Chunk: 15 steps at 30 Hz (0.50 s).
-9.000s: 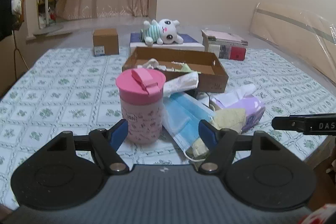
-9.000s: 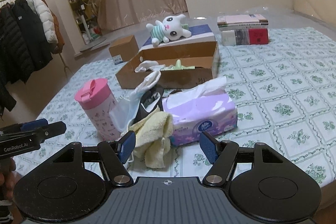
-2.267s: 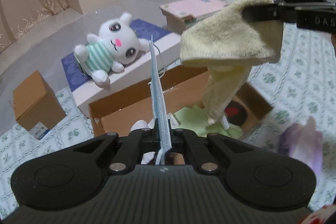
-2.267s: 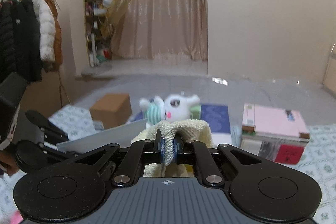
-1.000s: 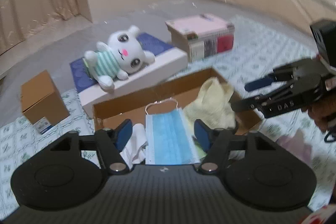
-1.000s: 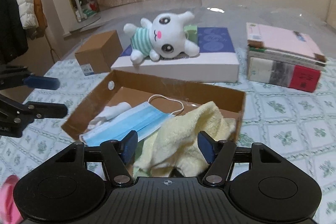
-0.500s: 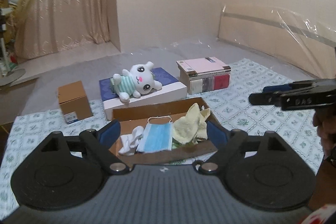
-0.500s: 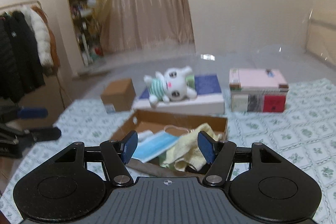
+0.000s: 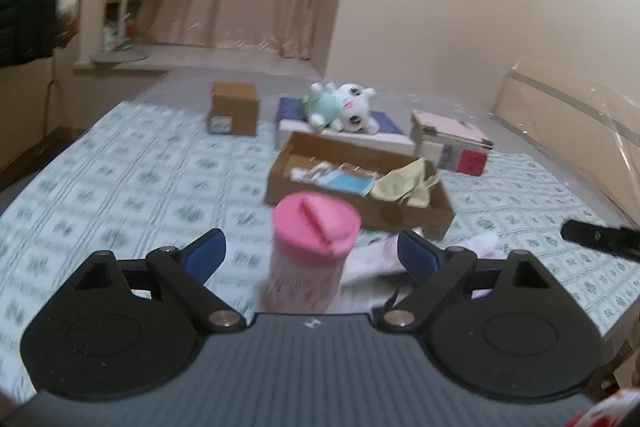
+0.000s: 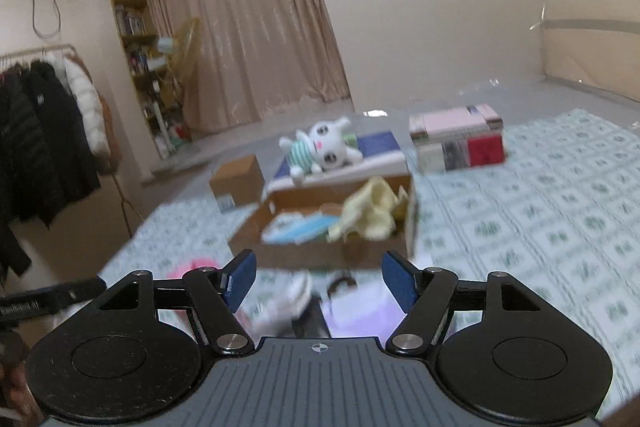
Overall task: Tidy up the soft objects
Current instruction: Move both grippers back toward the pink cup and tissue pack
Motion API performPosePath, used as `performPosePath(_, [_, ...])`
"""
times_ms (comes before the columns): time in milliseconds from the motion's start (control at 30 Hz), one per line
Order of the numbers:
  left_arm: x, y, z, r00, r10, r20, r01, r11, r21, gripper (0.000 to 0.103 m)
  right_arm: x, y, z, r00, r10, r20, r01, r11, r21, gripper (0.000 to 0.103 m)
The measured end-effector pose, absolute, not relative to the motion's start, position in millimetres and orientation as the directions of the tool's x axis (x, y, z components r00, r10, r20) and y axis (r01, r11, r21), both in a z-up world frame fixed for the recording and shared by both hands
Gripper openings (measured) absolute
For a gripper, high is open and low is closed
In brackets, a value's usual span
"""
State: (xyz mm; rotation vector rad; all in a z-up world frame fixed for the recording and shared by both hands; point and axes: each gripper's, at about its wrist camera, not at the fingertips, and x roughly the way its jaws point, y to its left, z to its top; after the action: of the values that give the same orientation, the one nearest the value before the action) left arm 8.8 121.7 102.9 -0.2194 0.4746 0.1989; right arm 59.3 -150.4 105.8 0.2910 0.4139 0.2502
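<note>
A shallow cardboard box [image 9: 400, 217] [image 10: 296, 253] on the patterned bed holds a blue face mask [image 9: 347, 182] [image 10: 298, 229], a yellow cloth [image 9: 404, 183] [image 10: 370, 211] and white items. My left gripper [image 9: 312, 253] is open and empty, just in front of a pink-lidded cup [image 9: 314, 223]. My right gripper [image 10: 320, 277] is open and empty, above a white plastic glove [image 10: 286, 303] and a purple tissue pack [image 10: 360, 315]. The right gripper's tip shows in the left wrist view [image 9: 596, 239].
A white plush bunny [image 9: 344, 107] [image 10: 320, 147] lies on a flat white and blue box behind the cardboard box. A small brown carton [image 9: 234, 109] stands at the back left, stacked books [image 9: 454, 145] at the back right. Coats [image 10: 44, 131] hang at the left.
Both grippers have let go, the mask and yellow cloth now lie in the box. Both have pulled back and down to the near pile by the pink cup.
</note>
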Motion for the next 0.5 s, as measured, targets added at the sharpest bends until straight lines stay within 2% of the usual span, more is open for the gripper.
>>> performPosePath(167, [-13, 116, 83, 0.848, 0.198, -0.491, -0.281, 0.954, -0.100, 0.091, 33, -153, 81, 0.885, 0.251, -0.392, -0.115, 0.934, 0.338, 0.070])
performPosePath(500, [-12, 88, 60, 0.844, 0.182, -0.504, -0.248, 0.967, -0.067, 0.090, 22, -154, 59, 0.865, 0.238, -0.441, -0.074, 0.931, 0.356, 0.070])
